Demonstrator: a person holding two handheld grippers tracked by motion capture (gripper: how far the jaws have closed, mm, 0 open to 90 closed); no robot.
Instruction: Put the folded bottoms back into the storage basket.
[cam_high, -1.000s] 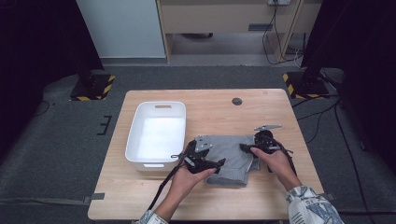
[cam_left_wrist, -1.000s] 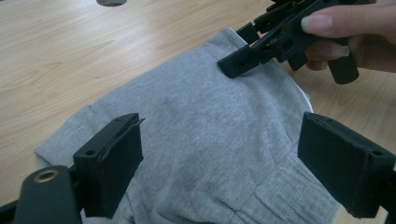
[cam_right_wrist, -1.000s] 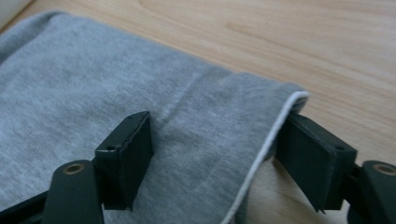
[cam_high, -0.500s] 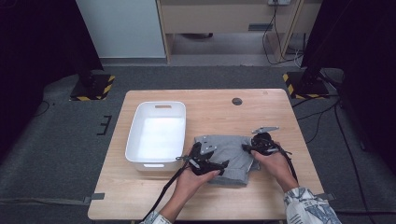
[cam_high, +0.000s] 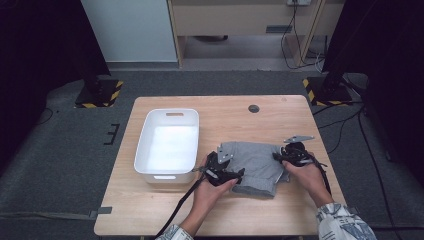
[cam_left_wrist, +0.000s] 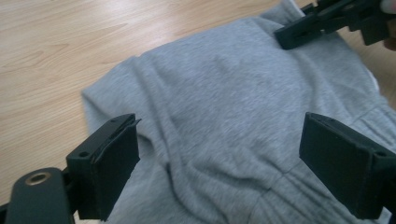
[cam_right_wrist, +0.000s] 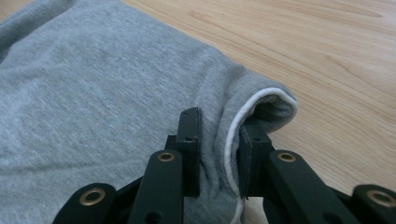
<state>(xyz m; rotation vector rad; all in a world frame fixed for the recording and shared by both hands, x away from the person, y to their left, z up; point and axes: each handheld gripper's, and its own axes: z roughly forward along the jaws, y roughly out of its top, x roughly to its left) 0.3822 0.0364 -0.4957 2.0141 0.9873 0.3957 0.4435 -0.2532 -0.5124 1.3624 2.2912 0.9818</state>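
A soft grey cloth (cam_high: 255, 165) lies folded on the tabletop (cam_high: 235, 115). It looks like a thick piece of clothing with wrinkles and a seam. One folded edge has a thin white trim (cam_right_wrist: 243, 116), and that edge is squeezed between the right gripper (cam_right_wrist: 218, 140)'s fingers (cam_right_wrist: 189, 140). The middle of the cloth sits between the left gripper (cam_left_wrist: 219, 158)'s fingers (cam_left_wrist: 112, 163), which stand wide apart over it.
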